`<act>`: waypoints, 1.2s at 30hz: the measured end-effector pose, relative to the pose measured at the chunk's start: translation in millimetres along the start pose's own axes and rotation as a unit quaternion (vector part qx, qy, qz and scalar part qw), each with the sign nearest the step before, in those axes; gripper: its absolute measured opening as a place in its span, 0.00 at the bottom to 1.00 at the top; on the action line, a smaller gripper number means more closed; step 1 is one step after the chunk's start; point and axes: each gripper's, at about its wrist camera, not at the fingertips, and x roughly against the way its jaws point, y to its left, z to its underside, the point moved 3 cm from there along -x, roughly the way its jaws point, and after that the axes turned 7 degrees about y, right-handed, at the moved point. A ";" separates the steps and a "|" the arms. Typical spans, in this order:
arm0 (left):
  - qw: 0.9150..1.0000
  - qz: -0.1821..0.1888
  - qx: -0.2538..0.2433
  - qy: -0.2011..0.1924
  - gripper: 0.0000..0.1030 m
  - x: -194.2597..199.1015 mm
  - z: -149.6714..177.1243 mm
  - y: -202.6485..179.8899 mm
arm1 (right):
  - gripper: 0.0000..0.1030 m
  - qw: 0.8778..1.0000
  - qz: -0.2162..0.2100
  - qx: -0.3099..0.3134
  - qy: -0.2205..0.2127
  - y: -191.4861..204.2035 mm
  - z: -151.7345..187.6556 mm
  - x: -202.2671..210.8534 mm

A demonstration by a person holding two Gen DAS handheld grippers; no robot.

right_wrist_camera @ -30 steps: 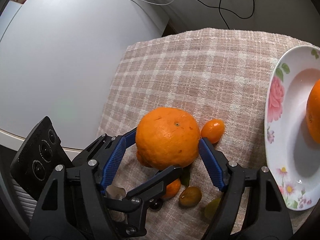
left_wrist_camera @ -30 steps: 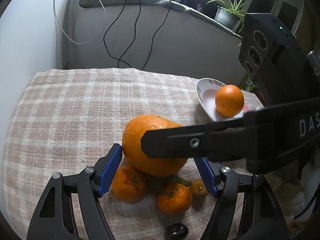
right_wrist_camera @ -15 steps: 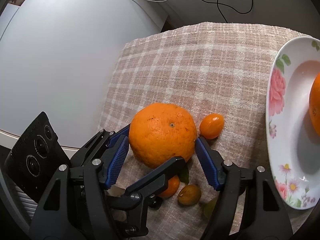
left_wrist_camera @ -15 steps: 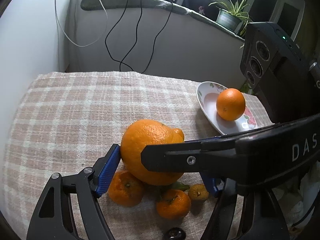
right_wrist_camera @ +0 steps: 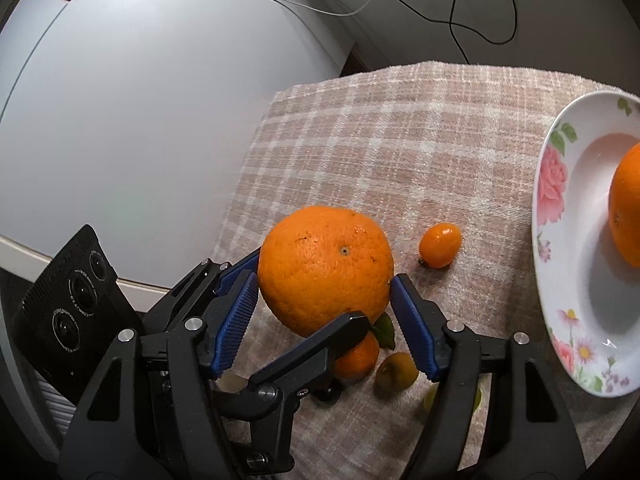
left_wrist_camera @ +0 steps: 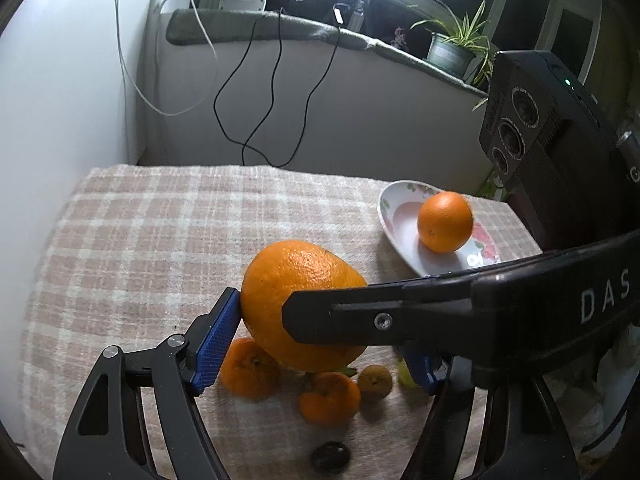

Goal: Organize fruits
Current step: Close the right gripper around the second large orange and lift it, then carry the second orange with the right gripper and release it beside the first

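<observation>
A large orange (left_wrist_camera: 292, 280) (right_wrist_camera: 324, 264) hangs just above the checked cloth. My left gripper (left_wrist_camera: 320, 332) is shut on it; its left pad presses the peel and its right pad is hidden behind a black finger of the right gripper (left_wrist_camera: 380, 320). My right gripper (right_wrist_camera: 324, 292) is shut on the same orange from both sides, crossing the left gripper's finger (right_wrist_camera: 312, 344). Under the orange lie two small mandarins (left_wrist_camera: 248, 368) (left_wrist_camera: 330, 398), a brownish little fruit (left_wrist_camera: 374, 378) and a dark one (left_wrist_camera: 330, 456). A kumquat (right_wrist_camera: 440, 245) lies apart. To the right a flowered plate (left_wrist_camera: 394, 220) (right_wrist_camera: 538, 216) holds another orange (left_wrist_camera: 445, 222).
The checked cloth (left_wrist_camera: 160, 240) covers a small table that ends at a white wall on the left and a low wall behind. Black and white cables (left_wrist_camera: 276, 92) hang down that wall. A potted plant (left_wrist_camera: 452, 48) stands on the sill above.
The large orange has risen off the cloth with the left gripper. The right gripper's jaws have drawn in until both pads touch the orange.
</observation>
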 end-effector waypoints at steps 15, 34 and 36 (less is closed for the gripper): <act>0.999 0.019 -0.030 -0.020 0.71 5.4 -5.0 -60.9 | 0.69 0.999 0.012 0.005 -0.032 -19.5 27.3 65.1; 0.995 0.088 -0.046 0.006 0.71 -54.3 -8.9 -142.4 | 0.69 0.995 0.077 -0.035 -0.051 -104.9 58.9 129.9; 0.995 0.089 -0.049 0.010 0.71 -59.4 -8.5 -147.9 | 0.69 0.994 0.085 -0.037 -0.051 -109.7 57.8 131.1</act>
